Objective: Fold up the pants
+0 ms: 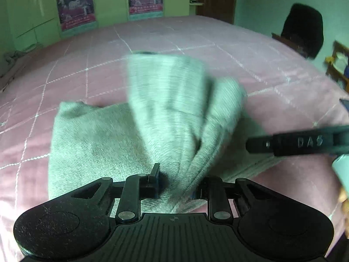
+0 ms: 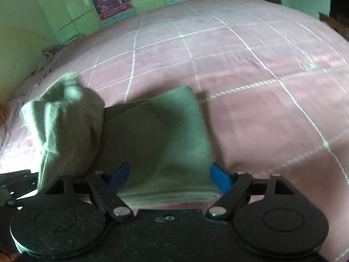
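Grey-green pants point(image 1: 98, 144) lie partly folded on a pink quilted bed point(image 1: 196, 39). My left gripper point(image 1: 175, 183) is shut on a bunch of the pants fabric, and a lifted, blurred flap point(image 1: 174, 91) rises in front of it. My right gripper point(image 2: 170, 178) is open, its blue fingertips point(image 2: 220, 176) on either side of the folded part of the pants point(image 2: 161, 135), close above it. In the right wrist view the lifted flap point(image 2: 65, 118) stands at the left. The right gripper's black finger point(image 1: 294, 144) shows at the right of the left wrist view.
Green walls with two posters point(image 1: 76, 6) stand behind the bed. A dark chair point(image 1: 303, 30) and wooden furniture point(image 1: 338, 65) stand at the right. A crumpled cloth point(image 2: 52, 50) lies at the bed's far left edge.
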`<state>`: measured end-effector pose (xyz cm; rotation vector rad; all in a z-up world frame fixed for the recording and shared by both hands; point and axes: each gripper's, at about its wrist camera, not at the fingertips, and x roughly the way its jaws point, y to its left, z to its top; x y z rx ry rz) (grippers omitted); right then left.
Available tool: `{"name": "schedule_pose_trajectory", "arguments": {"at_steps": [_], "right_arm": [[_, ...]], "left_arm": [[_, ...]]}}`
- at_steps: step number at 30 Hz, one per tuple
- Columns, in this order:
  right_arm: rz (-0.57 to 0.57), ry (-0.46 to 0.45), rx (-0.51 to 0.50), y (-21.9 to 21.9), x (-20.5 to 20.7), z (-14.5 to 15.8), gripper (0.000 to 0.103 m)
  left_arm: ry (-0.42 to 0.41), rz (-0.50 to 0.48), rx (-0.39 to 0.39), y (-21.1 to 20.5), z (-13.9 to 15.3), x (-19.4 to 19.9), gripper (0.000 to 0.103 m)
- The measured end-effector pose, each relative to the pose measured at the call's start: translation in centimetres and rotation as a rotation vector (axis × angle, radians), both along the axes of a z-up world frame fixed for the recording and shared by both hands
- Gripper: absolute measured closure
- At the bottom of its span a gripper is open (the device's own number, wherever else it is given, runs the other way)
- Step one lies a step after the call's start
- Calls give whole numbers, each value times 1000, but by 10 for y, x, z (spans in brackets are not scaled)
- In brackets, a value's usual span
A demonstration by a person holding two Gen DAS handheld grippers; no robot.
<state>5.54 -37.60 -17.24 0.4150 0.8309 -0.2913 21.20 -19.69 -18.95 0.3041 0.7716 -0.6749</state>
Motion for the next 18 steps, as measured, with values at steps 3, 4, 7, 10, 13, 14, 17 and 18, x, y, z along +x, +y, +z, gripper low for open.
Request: {"name": "schedule_pose_trajectory", "arguments": {"at_steps": [3,4,7,10,13,14,17,18], "right_arm": [[-4,-13,29,-4,-7,-2,21],[-4,-20,39,-6,-6,-3,21],[10,-40,69,-4,-8,-1,16],[25,-34,70,0,-7,-2,14],[23,-39,99,-2,-13,0,14],[18,-44,121,-2,-16,2,14],[14,-48,205,-4,-20,2,13],[13,-48,221,-3,-19,2,12]], "left_arm": [[8,-4,-27,12,13,-8,79],[17,-1,-42,16,16,-14,79],[26,3,-70,28,20,-39,79],[55,23,-135,45,21,-55,79],[59,82,-192,66,24,-54,79],[59,108,-190,71,22,-51,79],[97,211,-166,87,5,-33,79],[122,239,-159,92,-4,-28,79]]}}
